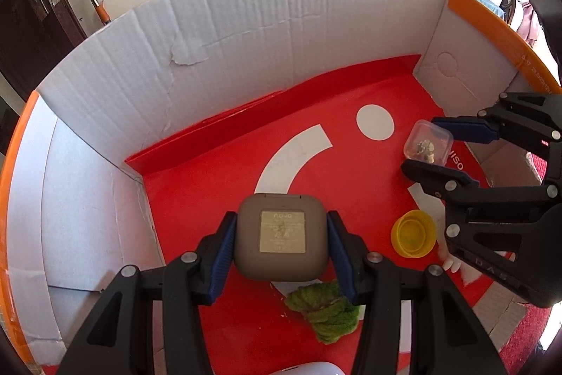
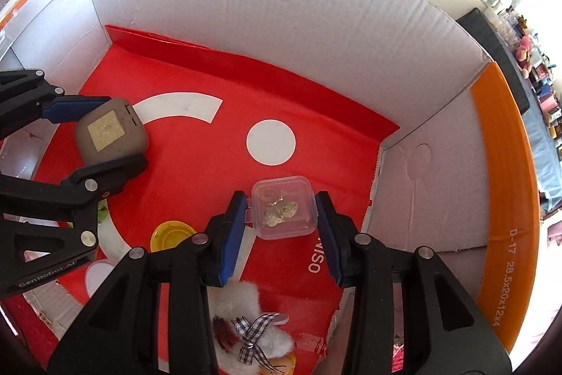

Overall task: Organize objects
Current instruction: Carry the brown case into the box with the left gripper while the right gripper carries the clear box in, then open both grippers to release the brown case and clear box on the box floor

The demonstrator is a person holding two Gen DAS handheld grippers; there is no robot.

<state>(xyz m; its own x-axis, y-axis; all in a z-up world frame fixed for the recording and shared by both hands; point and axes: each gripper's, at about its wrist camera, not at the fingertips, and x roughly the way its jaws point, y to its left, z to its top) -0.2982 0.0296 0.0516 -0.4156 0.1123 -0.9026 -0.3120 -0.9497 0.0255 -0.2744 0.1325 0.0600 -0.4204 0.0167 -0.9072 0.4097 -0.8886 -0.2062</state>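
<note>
While both grippers tilt steeply down into the box (image 1: 217,34), L gripper (image 1: 281,232) is part closed, its blue pads pinching the grey case (image 1: 281,236) by both sides, over the red floor near the L wall. R gripper (image 2: 281,220) is narrower, pads clamped on the clear tub (image 2: 284,208), close to the R wall. Yellow cap (image 1: 414,232) lies between them.

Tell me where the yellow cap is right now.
The yellow cap lies on the box's red floor between both grippers, right of the grey case in the left wrist view, near the clear box.
</note>
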